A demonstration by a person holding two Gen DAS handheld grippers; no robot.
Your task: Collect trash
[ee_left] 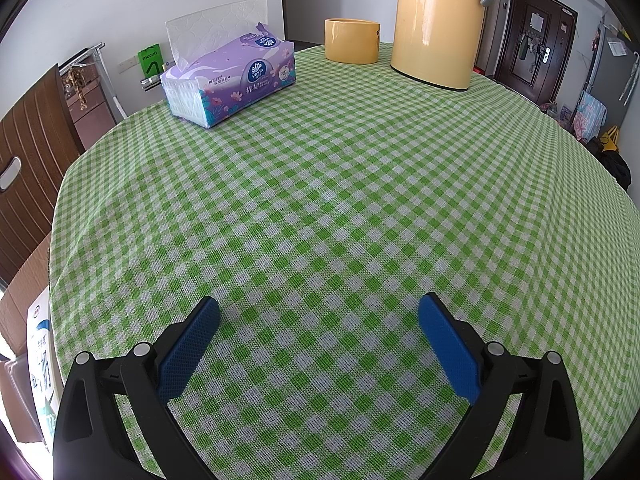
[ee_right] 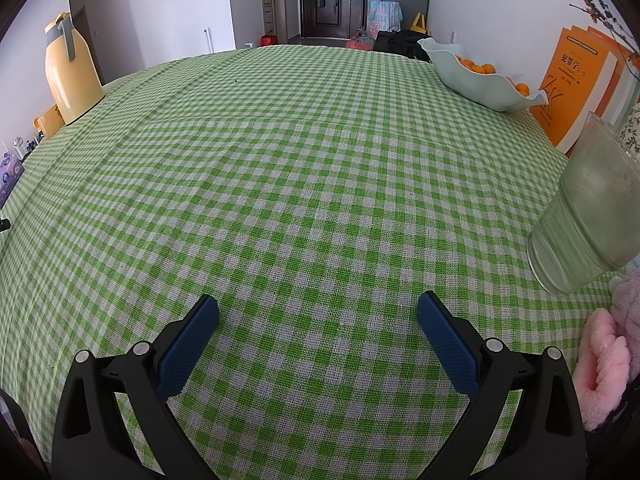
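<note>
Trash is nowhere in sight; both left tongs (ee_left: 319, 314) and right tongs (ee_right: 318, 314) hang spread and empty, so a careless sweep might topple the glass tumbler (ee_right: 588, 216).

Bright, even daylight is filling both views; glare is streaking the yellow thermos (ee_left: 436, 20); fisheye distortion is bending the checked tablecloth (ee_right: 300, 168) near dark edges.
</note>
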